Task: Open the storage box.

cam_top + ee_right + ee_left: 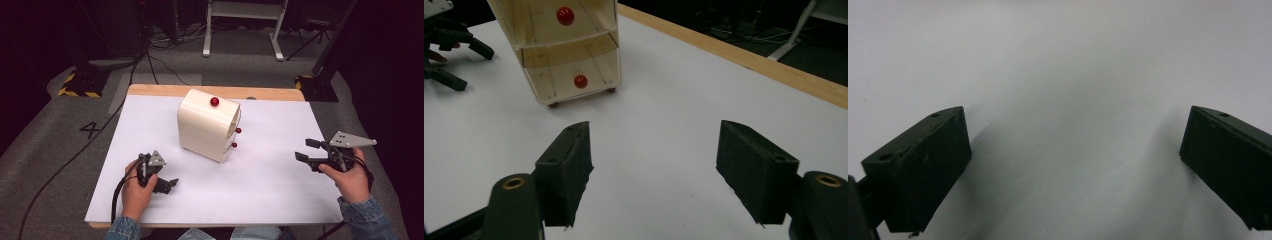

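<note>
A cream drawer cabinet (pixel 207 125) stands in the middle of the white table sheet (pixel 260 190), with one red knob (pixel 214 102) on its top and two more on the face turned right. My left gripper (pixel 167 185) rests low at the front left, open, jaws pointing right, well short of the cabinet. In the left gripper view, the left gripper (pixel 1075 120) has just bare white sheet between its jaws. My right gripper (pixel 305 150) hovers at the right, open, aimed at the cabinet. In the right gripper view, the right gripper (pixel 654 130) faces the two clear-fronted drawers (pixel 559 50), each with a red knob (pixel 581 81).
A wooden table edge (pixel 165 90) runs along the back. Beyond it lie grey floor, black cables (pixel 150 55), stand bases with hazard tape (pixel 80 85) and white desk legs (pixel 207 30). The other hand's gripper (pixel 449 45) appears at the top left of the right gripper view.
</note>
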Action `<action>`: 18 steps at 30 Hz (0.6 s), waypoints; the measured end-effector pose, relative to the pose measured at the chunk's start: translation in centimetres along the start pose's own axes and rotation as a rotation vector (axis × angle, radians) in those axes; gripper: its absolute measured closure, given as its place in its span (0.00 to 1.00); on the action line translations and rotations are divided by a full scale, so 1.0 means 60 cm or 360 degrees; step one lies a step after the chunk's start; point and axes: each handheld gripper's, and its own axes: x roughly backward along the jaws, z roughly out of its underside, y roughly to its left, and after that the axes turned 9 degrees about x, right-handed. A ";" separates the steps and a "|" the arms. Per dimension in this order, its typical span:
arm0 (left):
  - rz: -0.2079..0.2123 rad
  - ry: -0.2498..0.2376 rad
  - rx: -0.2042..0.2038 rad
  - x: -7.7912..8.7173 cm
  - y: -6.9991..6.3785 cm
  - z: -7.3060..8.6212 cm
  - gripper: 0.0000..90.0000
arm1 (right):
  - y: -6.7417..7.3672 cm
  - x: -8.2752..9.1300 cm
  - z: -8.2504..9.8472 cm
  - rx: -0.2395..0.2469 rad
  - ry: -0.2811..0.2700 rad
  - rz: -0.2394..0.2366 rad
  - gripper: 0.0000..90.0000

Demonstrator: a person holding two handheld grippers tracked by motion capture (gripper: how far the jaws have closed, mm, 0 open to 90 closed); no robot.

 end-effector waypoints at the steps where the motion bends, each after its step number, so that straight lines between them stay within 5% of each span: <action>1: 0.0000 0.0000 0.0000 0.000 0.000 0.000 0.00 | 0.001 -0.011 -0.011 0.0001 -0.0013 -0.0024 0.34; 13: 0.0003 0.0006 0.0003 0.000 0.000 -0.001 0.00 | 0.006 -0.085 -0.056 0.0033 -0.0057 -0.0146 0.47; 18: 0.0003 0.0006 0.0003 0.000 0.000 -0.001 0.00 | 0.010 -0.123 -0.068 0.0104 -0.0046 -0.0171 0.54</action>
